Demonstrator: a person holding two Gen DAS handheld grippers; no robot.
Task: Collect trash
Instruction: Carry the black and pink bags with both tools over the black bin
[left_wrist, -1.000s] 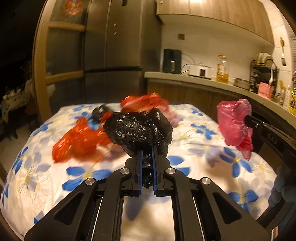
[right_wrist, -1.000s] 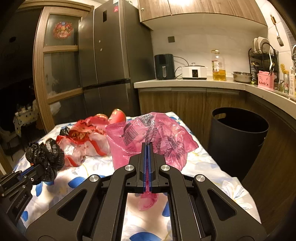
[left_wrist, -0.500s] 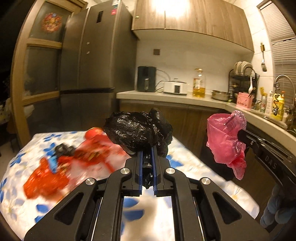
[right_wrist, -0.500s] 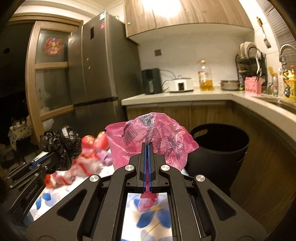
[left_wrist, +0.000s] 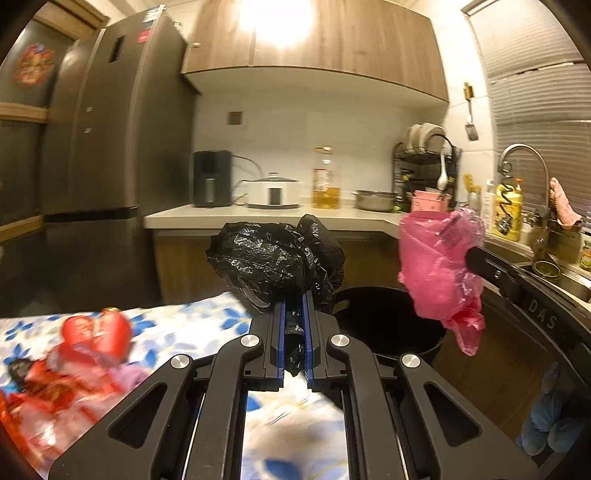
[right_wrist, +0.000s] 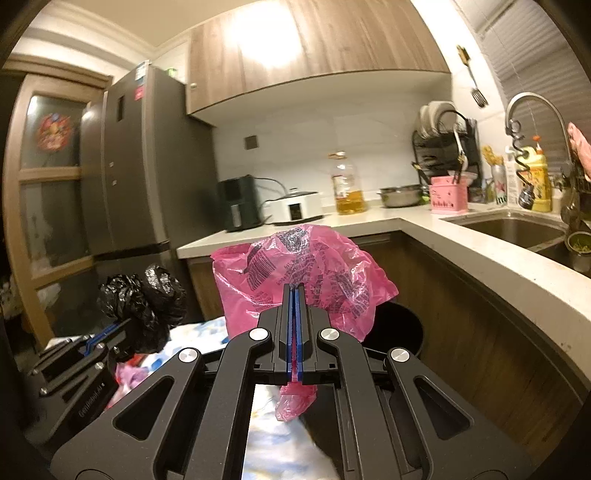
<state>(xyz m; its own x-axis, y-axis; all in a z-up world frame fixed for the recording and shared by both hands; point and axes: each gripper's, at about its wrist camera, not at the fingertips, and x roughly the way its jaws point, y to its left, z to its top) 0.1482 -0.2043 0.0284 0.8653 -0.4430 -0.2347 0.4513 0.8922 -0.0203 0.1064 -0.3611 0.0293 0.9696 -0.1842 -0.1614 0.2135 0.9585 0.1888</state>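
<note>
My left gripper (left_wrist: 294, 301) is shut on a crumpled black plastic bag (left_wrist: 275, 260), held up in the air over the table's right end. My right gripper (right_wrist: 294, 291) is shut on a crumpled pink plastic bag (right_wrist: 295, 273); the same pink bag (left_wrist: 439, 271) hangs to the right in the left wrist view. A black round trash bin (left_wrist: 388, 325) stands on the floor just behind and below both bags, its bin rim (right_wrist: 402, 321) partly hidden by the pink bag. In the right wrist view the black bag (right_wrist: 144, 302) shows at the left.
Red and pink wrappers (left_wrist: 77, 354) lie on the table with the blue-flower cloth (left_wrist: 192, 321) at lower left. A wooden counter (right_wrist: 461, 236) with sink, oil bottle and cooker curves behind and right of the bin. A grey fridge (left_wrist: 110, 147) stands at left.
Both grippers have swung right and upward with their bags, away from the table's middle toward the black bin. The table has slid to the lower left of both views.
</note>
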